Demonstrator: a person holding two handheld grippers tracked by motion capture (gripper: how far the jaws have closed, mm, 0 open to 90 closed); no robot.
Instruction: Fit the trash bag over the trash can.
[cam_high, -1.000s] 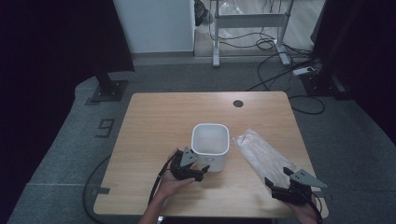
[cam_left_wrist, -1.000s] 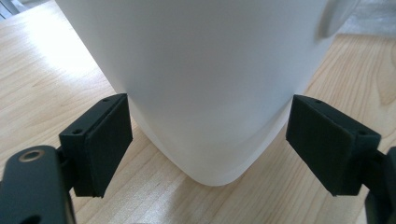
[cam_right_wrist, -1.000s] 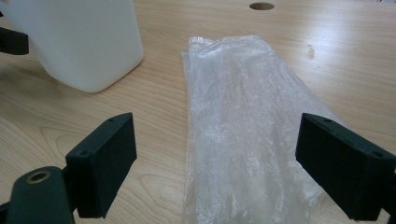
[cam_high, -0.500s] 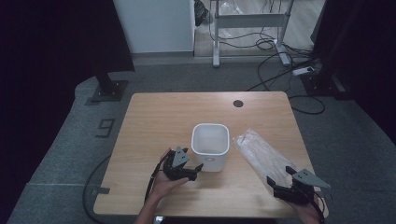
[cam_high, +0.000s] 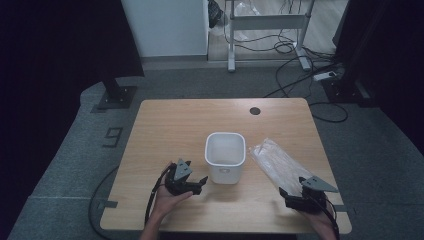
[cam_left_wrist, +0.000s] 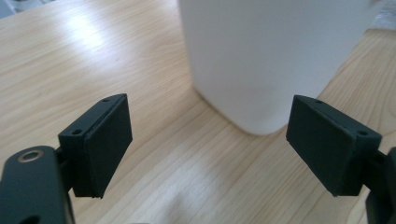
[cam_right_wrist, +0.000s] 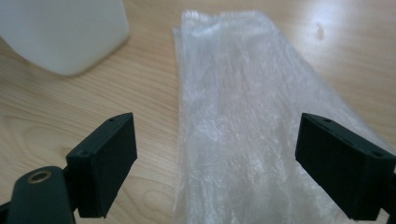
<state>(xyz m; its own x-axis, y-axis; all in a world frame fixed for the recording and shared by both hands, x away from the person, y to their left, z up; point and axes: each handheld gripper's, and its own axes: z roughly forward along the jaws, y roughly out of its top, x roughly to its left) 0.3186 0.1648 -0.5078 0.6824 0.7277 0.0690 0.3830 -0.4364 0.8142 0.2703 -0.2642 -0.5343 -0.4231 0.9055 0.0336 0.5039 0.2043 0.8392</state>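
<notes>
Overhead view; two close table-level views

Bin (cam_left_wrist: 261, 60) top beyond frame edge

Light wood table (cam_high: 175, 125), round cable hole (cam_high: 255, 110) near far edge. Grey carpet floor (cam_high: 75, 150) with a "9" mark (cam_high: 113, 136) left of table. White panel (cam_high: 165, 25) at back, metal frame (cam_high: 265, 22) beside it, cables (cam_high: 295, 50) and power strip (cam_high: 327, 76) on floor. Dark curtains both sides. Dim light.
</notes>
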